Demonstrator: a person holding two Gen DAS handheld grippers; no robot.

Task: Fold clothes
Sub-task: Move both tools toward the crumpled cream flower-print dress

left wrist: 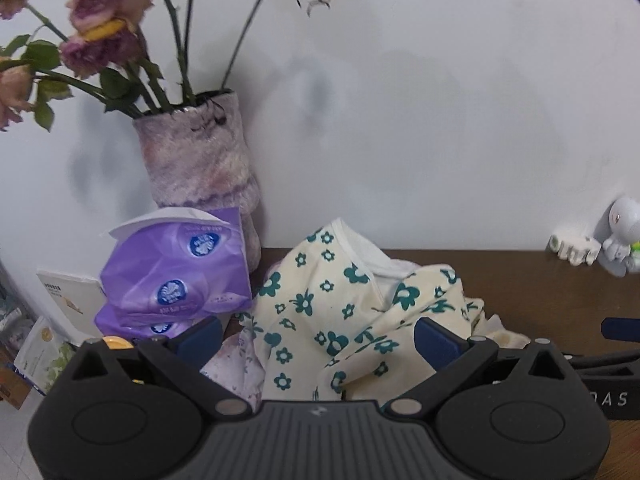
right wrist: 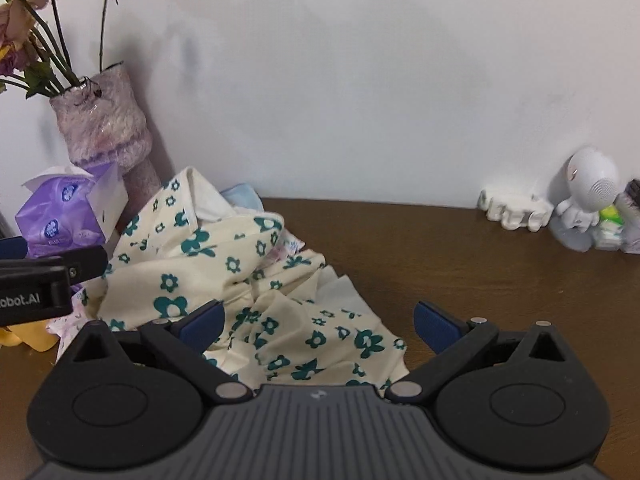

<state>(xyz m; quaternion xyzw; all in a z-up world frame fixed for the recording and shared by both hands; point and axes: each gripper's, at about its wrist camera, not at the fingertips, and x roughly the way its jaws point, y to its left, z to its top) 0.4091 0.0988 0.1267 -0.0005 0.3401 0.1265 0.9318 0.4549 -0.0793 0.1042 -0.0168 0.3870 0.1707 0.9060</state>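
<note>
Your left gripper stands with its jaws spread wide, holding nothing, its blue pads hanging just over the crumpled cream garment with green flowers that fills the gap between them. Your right gripper is equally wide and empty, its left pad over a fold of the same garment and its right pad over bare wood. The garment lies heaped toward the back left corner of the brown worktop, one end propped against the wall, its pale lining turned out at the top, with its near end spreading toward the worktop's middle. A pink-printed cloth pokes out beneath it by your left gripper's left pad, and a light blue cloth shows behind it in the right wrist view. In the corner stands a fuzzy purple-and-white vase holding dried roses on long green stems. Just in front of it, purple tissue packs are stacked, the top one open with a white sheet sticking up. At the back right edge, against the wall, sit white block letters and a small white figurine, touching or nearly so.
</note>
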